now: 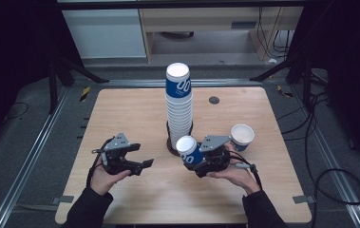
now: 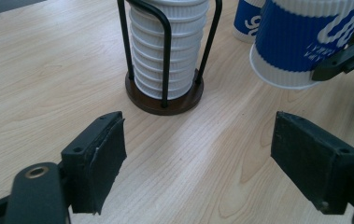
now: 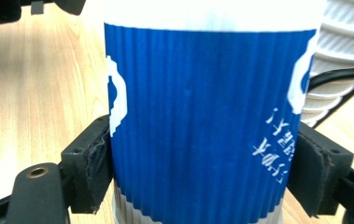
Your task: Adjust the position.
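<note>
A: From the high view?
B: A tall stack of white ribbed paper cups (image 1: 179, 107) stands in a black wire holder on the wooden table (image 1: 120, 114). The right gripper (image 1: 201, 159) clamps a blue-and-white paper cup (image 1: 188, 151), tilted, just beside the stack's base. Another blue-and-white cup (image 1: 242, 136) stands upright to its right.

A: The left gripper view?
B: The left gripper (image 2: 198, 158) gapes wide, holding nothing, aimed at the holder's round brown base (image 2: 164, 99).

A: The right gripper view?
B: Both pads press the cup's blue sleeve. I'd judge it's mid-carry; next comes setting it down level, then letting go.
</note>
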`<act>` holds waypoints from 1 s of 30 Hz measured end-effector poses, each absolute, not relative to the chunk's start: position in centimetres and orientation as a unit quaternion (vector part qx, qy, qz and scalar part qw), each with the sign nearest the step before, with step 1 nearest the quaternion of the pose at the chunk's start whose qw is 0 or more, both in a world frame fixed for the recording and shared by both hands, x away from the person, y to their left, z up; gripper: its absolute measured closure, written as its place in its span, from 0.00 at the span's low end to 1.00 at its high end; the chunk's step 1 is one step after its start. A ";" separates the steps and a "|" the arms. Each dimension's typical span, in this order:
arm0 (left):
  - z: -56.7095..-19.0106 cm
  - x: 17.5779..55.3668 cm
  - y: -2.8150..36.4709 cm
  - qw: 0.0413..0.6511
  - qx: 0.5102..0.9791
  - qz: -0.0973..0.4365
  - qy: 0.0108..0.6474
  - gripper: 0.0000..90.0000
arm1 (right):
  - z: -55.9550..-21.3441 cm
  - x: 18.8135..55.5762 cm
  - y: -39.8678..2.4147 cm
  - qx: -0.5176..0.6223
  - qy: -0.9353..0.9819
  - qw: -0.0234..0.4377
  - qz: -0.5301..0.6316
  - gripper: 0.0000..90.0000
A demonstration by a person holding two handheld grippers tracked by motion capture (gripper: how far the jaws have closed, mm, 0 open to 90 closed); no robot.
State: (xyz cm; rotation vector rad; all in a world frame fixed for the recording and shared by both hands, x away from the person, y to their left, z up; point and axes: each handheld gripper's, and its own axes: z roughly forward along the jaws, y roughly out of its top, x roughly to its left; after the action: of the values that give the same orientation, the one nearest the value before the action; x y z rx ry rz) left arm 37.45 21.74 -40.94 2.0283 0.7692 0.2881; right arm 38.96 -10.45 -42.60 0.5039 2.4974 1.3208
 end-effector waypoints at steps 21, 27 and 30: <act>-40.7 36.7 20.2 0.465 0.833 0.095 0.284 0.19 | -44.5 38.7 -7.2 0.141 0.883 0.113 0.434 0.22; -40.8 36.5 19.5 0.468 0.835 0.086 0.276 0.19 | -44.9 38.5 -6.3 0.132 0.886 0.108 0.431 0.22; -41.0 36.4 19.1 0.466 0.837 0.082 0.273 0.19 | -45.1 38.4 -5.8 0.128 0.887 0.105 0.431 0.22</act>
State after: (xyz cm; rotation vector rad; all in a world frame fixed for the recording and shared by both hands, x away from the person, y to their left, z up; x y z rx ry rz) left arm 36.40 19.11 -40.98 2.0555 0.6705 0.2012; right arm 38.40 -5.80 -45.09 0.3759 2.6149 1.2706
